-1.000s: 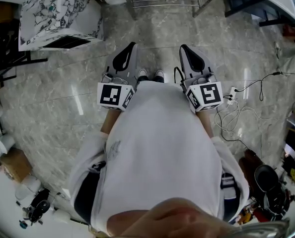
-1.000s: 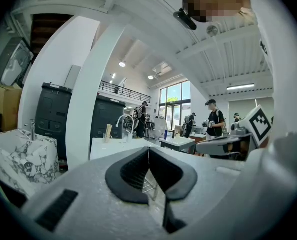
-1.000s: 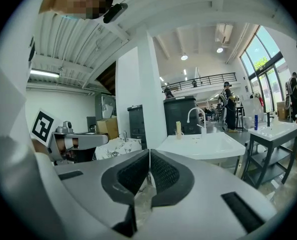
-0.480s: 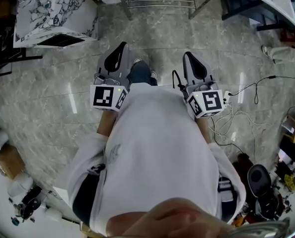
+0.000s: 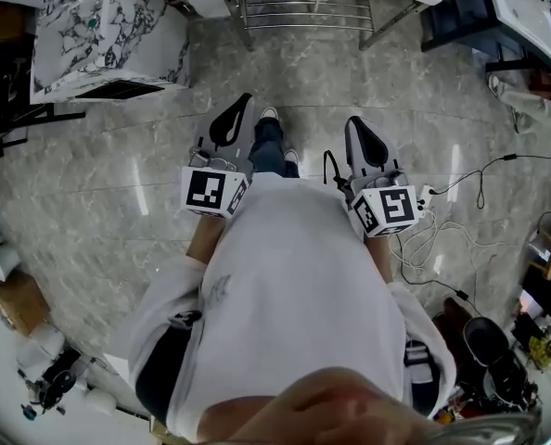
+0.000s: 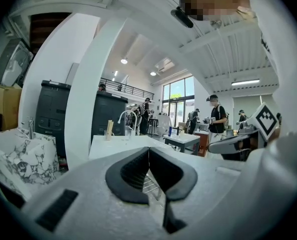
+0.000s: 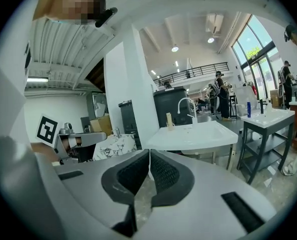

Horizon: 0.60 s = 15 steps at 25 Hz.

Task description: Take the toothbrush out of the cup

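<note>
Right gripper view: right tongs (image 7: 149, 153) and left tongs (image 6: 148, 151) pressed together, empty, toothbrush (image 7: 168, 117) in cup (image 7: 169, 125) well ahead

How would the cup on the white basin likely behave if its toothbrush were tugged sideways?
The cup looks small beside the basin, so probably light and apt to tip. The toothbrush stands well above its rim, which would likely lever it over. The basin looks smooth; it may slide.

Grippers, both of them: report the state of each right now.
Left gripper: jaws shut, holding nothing.
Right gripper: jaws shut, holding nothing.
</note>
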### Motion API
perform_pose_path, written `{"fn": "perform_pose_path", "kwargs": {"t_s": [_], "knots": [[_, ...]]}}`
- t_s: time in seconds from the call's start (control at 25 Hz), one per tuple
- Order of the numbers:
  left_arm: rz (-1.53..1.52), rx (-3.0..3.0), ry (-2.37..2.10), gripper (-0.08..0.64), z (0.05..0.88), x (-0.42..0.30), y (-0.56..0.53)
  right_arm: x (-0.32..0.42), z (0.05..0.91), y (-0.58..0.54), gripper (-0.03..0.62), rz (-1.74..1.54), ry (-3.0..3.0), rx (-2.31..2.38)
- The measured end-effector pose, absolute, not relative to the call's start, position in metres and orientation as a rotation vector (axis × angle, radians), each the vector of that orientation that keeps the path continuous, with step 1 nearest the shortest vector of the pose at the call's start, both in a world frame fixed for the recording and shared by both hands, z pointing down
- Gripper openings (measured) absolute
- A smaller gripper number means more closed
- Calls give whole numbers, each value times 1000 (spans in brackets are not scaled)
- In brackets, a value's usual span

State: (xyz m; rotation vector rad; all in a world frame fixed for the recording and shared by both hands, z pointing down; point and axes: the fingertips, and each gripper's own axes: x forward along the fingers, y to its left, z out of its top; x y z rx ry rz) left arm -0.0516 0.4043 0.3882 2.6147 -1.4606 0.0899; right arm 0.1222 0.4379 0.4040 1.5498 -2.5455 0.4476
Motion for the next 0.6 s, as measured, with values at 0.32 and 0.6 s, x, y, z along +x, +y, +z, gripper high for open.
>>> {"fn": "perform_pose_path", "kwargs": {"t_s": [0.32,0.6], "knots": [[68,2685,-1404,15,374,-74,324,93,393,359,18,411,-2533,1599],[46,2742,-1324,15,373,-88,275,70,390,310,18,386,-2512,1662]]}}
